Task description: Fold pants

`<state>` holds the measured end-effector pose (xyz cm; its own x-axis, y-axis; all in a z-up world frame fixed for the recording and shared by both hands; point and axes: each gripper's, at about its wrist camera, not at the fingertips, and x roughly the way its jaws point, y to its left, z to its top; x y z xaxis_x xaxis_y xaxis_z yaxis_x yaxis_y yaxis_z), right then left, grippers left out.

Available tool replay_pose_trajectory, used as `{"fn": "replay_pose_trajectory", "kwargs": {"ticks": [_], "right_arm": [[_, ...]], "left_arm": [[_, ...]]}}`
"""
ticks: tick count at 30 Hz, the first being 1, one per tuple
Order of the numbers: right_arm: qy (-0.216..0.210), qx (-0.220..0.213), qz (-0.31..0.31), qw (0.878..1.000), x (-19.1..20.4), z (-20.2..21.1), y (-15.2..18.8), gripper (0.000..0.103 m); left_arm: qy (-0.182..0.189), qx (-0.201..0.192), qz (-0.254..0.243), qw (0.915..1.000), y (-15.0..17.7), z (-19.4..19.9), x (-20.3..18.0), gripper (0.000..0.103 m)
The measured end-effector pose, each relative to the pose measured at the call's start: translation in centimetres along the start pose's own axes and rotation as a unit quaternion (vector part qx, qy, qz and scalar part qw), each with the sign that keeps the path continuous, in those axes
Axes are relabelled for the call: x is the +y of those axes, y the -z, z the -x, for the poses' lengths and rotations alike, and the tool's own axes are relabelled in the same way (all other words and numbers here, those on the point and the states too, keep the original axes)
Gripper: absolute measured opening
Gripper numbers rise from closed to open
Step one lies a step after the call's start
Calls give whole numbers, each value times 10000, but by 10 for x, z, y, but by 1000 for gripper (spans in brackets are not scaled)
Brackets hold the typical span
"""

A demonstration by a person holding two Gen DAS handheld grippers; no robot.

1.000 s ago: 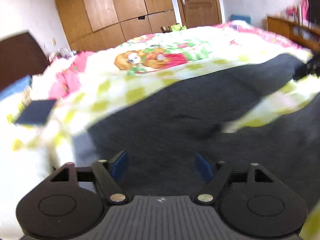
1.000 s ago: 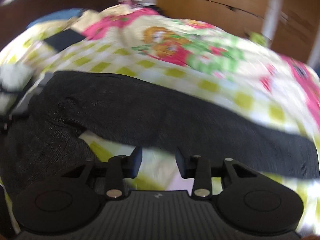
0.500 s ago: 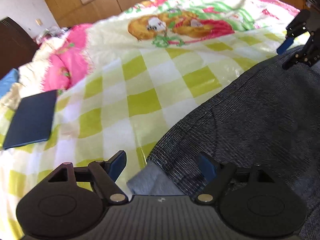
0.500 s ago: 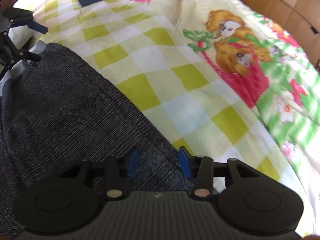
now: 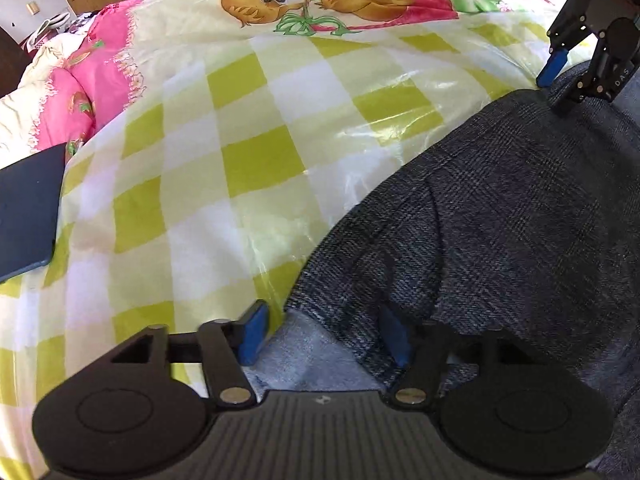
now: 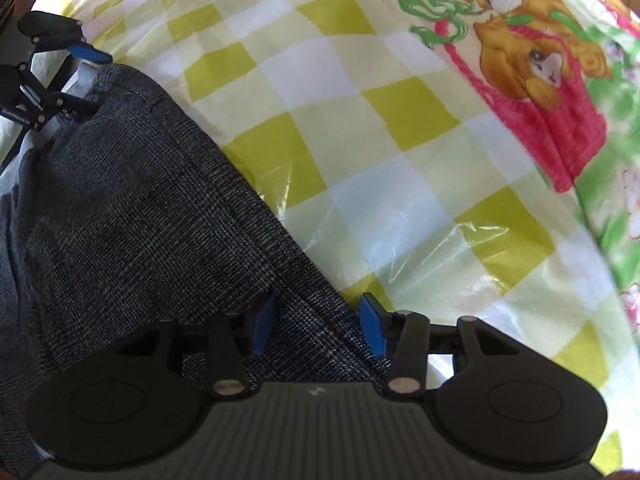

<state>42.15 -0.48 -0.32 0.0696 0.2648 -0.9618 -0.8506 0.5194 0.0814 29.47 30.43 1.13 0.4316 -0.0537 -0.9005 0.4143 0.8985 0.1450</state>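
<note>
Dark grey checked pants (image 5: 500,216) lie on a yellow-green checked bedsheet (image 5: 224,152). My left gripper (image 5: 322,334) is open, its blue fingers astride the pants' near corner, where pale lining shows. My right gripper (image 6: 318,326) is open, its fingers astride the pants' edge (image 6: 180,216). In the left wrist view the right gripper (image 5: 560,80) shows at the far corner of the pants. In the right wrist view the left gripper (image 6: 86,76) shows at the other corner, one finger over the cloth and one under it.
A dark blue flat book or case (image 5: 28,212) lies on the bed at the left. Pink bedding (image 5: 84,80) is bunched beyond it. A cartoon print (image 6: 532,60) covers the far part of the sheet. Wooden wardrobes stand behind.
Both grippers have dropped low to the bed and closed in on the pants' edge. The view has tilted from the room down to the sheet. Both stay open.
</note>
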Motion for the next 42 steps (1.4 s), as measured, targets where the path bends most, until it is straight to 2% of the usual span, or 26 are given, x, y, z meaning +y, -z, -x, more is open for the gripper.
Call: {"fn": "replay_pose_trajectory", "kwargs": {"ticks": [1, 3, 5, 6, 7, 9, 12, 14, 17, 21, 26, 30, 34, 38, 42], "right_arm": [[26, -17, 42, 10000, 1, -2, 0, 50], [133, -102, 11, 9999, 4, -3, 1, 50], [209, -227, 20, 9995, 10, 2, 3, 41], [178, -287, -110, 9994, 12, 5, 5, 27], [276, -310, -190, 9990, 16, 8, 7, 14], [535, -382, -131, 9977, 28, 15, 10, 10], [777, -673, -163, 9946, 44, 40, 15, 9], [859, -1015, -199, 9909, 57, 69, 27, 9], [901, -1418, -113, 9857, 85, 113, 50, 9], [1071, -1667, 76, 9801, 146, 161, 97, 8], [1069, -1894, 90, 9760, 226, 186, 159, 8], [851, -1608, -11, 9833, 272, 156, 201, 8], [717, -1420, -294, 9868, 294, 108, 223, 8], [938, -1235, -451, 9869, 305, 72, 225, 8], [1122, -1264, -457, 9845, 311, 76, 223, 8]], "left_arm": [[-113, -28, -40, 9999, 0, -2, 1, 101], [-239, -33, -21, 9997, 2, -9, 4, 103], [-102, 14, 182, 9998, 3, -13, 9, 103], [-21, -11, 259, 9997, 4, -12, 10, 97], [78, -54, 293, 9995, 6, -10, 9, 80], [170, -133, 309, 9993, 7, -2, 5, 57], [-64, -160, 20, 9998, 7, 6, -6, 44], [-253, -227, -109, 9994, 6, 15, -13, 24], [-409, -490, -119, 9979, 13, 38, -19, 24], [-534, -947, -186, 9939, 35, 88, -37, 24], [-654, -1422, -201, 9875, 97, 155, -73, 24], [-693, -1464, -172, 9866, 160, 179, -109, 24], [-643, -1216, -38, 9905, 211, 162, -137, 25], [-831, -1129, 239, 9898, 236, 135, -148, 25], [-1056, -1233, 588, 9850, 243, 129, -138, 25]]}}
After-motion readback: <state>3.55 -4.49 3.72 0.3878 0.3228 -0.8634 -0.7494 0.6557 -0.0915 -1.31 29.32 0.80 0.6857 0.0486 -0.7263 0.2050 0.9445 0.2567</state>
